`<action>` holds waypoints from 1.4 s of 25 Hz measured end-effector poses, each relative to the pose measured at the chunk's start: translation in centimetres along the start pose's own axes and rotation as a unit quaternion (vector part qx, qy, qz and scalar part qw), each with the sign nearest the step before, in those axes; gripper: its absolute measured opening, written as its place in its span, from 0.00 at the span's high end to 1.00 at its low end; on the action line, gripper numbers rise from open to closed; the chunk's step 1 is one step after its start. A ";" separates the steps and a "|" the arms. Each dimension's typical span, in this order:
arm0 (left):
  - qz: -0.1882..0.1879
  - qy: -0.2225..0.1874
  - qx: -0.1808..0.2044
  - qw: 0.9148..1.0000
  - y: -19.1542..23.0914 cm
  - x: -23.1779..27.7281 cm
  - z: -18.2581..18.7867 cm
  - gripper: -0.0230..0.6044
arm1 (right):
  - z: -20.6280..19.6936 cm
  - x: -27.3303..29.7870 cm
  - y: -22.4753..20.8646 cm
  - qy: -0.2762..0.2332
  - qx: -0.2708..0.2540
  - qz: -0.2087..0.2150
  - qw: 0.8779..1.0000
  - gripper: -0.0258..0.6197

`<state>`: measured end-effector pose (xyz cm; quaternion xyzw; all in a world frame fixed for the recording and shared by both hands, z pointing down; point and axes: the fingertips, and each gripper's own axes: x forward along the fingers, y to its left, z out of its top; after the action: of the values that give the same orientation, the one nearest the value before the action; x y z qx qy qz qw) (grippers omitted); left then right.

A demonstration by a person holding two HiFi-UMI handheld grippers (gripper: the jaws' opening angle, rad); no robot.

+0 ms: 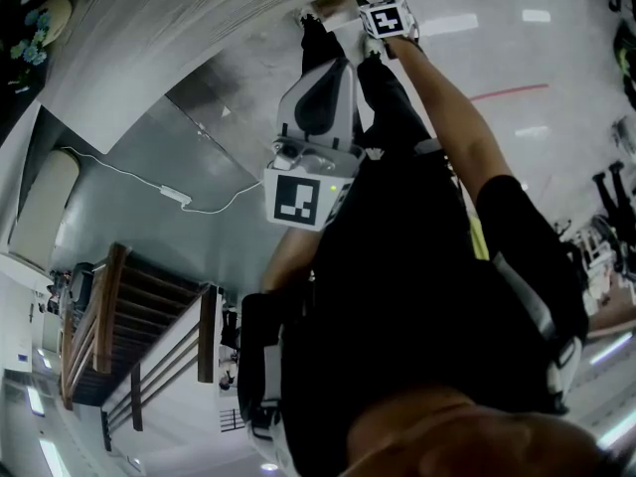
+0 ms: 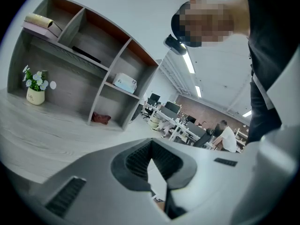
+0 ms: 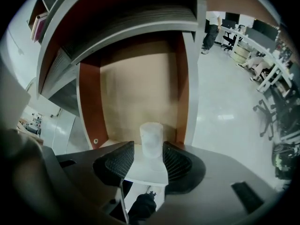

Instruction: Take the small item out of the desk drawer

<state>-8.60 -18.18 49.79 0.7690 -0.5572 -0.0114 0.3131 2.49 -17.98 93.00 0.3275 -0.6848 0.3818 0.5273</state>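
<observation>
**Drawer item and two hand-held tools**

*Right gripper view.* The right tool [image 3: 148, 146] has dark ribbed pads, spread apart, and neither is seen pressing on anything. Between their tips stands the small item [image 3: 151, 137], a frosted, translucent white cylinder. It is upright at the near end of the open drawer [image 3: 136, 86]. Its foot rests on a flat white patch that cannot be identified. The drawer has a smooth tan bottom, red-brown side walls and pale grey outer edges, and its far end runs under the table top. A dark shape low between the jaws is unreadable.

*Left gripper view.* The left tool [image 2: 151, 145] has pale grey shells and black ribbed pads that meet at the tips, with nothing between them. Beyond it, the light wood-grain table [image 2: 42, 139] carries a grey shelf unit [image 2: 75, 78] with red-brown edges. Also in view:
- a white-flowered pot [image 2: 35, 90]
- a pale boxy object [image 2: 125, 82]
- a dark red lump [image 2: 101, 117], too small to identify

A person's dark clothing fills the right margin.

*Head view.* Both tools are seen from behind, with their jaws hidden. The left one's marker cube [image 1: 298, 199] faces the camera. The right one sits at the top edge against the table's rim, partly cropped. A black-clad torso covers the lower right. The grey glossy floor [image 1: 169, 157] carries a thin white cable [image 1: 129, 179].
</observation>
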 end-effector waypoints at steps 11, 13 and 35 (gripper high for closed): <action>0.007 0.007 -0.010 1.000 0.9 0.0 -1.0 0.97 | -0.7 1.7 -0.7 0.029 -0.008 -0.028 0.999 0.70; 0.008 0.006 -0.011 1.000 1.0 0.0 -1.0 0.97 | -0.5 1.9 -0.6 0.026 -0.006 -0.028 0.999 0.70; 0.016 -0.005 -0.011 1.000 1.0 -1.2 -1.0 0.97 | -0.4 1.6 -1.5 0.035 -0.010 -0.061 0.997 0.71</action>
<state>-9.52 -16.87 50.74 0.7564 -0.5710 -0.0161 0.3187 3.57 -18.41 94.84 0.3497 -0.6488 0.3531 0.5762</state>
